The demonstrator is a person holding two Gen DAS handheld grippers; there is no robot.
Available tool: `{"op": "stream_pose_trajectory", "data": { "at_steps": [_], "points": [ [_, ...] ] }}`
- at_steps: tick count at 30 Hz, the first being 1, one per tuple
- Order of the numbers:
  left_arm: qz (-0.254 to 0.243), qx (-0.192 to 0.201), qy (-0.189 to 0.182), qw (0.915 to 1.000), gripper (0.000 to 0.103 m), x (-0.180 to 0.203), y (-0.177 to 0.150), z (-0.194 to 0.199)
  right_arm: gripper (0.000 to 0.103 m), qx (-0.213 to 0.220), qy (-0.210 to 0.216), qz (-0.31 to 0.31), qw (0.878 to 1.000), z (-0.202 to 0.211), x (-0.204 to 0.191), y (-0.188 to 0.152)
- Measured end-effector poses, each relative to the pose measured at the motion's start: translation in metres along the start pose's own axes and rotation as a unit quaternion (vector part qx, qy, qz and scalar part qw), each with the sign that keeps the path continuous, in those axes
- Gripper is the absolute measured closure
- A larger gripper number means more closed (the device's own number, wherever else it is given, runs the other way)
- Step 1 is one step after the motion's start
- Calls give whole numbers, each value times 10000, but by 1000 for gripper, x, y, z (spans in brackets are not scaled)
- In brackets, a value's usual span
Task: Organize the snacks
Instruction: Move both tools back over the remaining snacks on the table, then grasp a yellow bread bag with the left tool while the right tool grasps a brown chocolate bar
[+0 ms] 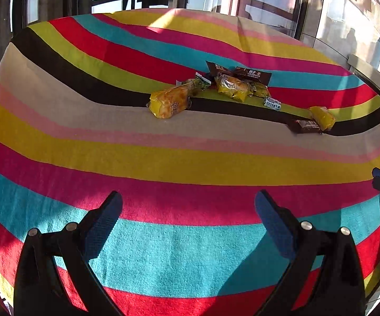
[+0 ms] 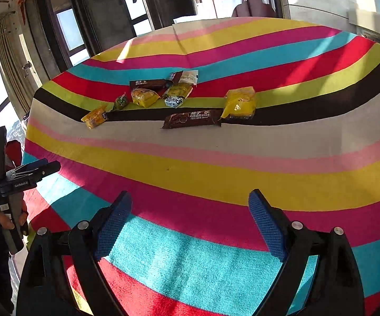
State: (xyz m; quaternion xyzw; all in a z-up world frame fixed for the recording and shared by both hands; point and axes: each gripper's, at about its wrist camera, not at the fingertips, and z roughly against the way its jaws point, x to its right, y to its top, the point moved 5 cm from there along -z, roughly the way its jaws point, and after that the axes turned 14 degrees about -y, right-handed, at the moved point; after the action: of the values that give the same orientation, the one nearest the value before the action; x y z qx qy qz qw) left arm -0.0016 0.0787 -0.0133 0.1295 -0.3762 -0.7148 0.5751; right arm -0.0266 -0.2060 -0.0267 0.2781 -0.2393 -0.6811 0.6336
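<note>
Striped cloth bears snacks; left hand-held gripper reads "GenRobot.AI".

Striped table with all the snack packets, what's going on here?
A person holds two black grippers with blue pads, left gripper and right gripper, both open and empty over the striped tablecloth. The wrapped snacks, like the brown chocolate bar and yellow packet, lie scattered and untouched farther across the table.

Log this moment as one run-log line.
left tongs: open, empty | right tongs: open, empty | snack packets: scattered on striped cloth, untouched
</note>
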Motion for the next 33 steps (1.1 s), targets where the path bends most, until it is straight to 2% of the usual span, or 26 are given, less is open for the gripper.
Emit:
{"op": "stream_pose_trajectory", "data": {
  "at_steps": [5, 8, 10, 12, 14, 17, 19, 22, 25, 26, 28, 30, 33],
  "points": [
    [-202, -86, 327, 9992, 2, -17, 32, -24, 16, -90, -73, -452, 9989, -36, 20, 35],
    [-319, -89, 555, 9979, 2, -29, 50, -31, 16, -232, 22, -551, 9982, -55, 12, 46],
    [-460, -128, 579, 9972, 2, -35, 60, -35, 16, -235, 309, -154, 9991, -62, -7, 50],
    [-670, -203, 510, 9962, 2, -35, 65, -40, 16, -249, 461, 650, 9965, -68, -32, 54],
    [-958, -308, 521, 9936, 2, -32, 69, -46, 16, -165, 737, 1467, 9863, -77, -54, 61],
    [-1434, -378, 524, 9875, 2, -25, 77, -53, 16, -154, 790, 2443, 9664, -95, -78, 72],
    [-1651, -401, 551, 9839, 2, -22, 84, -59, 16, -290, 918, 2743, 9568, -110, -88, 81],
    [-1800, -549, 517, 9808, 2, -23, 93, -72, 16, -744, 1101, 2810, 9505, -132, -91, 86],
    [-1800, -660, 382, 9807, 2, -27, 100, -82, 18, -677, 1260, 3029, 9422, -120, -86, 75],
    [-1801, -685, 365, 9806, 2, -29, 101, -84, 21, -666, 1326, 3024, 9416, -113, -81, 69],
    [-1844, -747, 333, 9795, 2, -33, 102, -90, 39, -597, 1297, 3014, 9427, -98, -72, 55],
    [-1873, -819, 232, 9786, 2, -36, 104, -96, 43, -534, 1221, 2928, 9469, -86, -64, 44],
    [-1926, -921, 157, 9768, 2, -37, 105, -106, 46, -515, 1017, 2561, 9599, -82, -56, 42]
  ]
}}
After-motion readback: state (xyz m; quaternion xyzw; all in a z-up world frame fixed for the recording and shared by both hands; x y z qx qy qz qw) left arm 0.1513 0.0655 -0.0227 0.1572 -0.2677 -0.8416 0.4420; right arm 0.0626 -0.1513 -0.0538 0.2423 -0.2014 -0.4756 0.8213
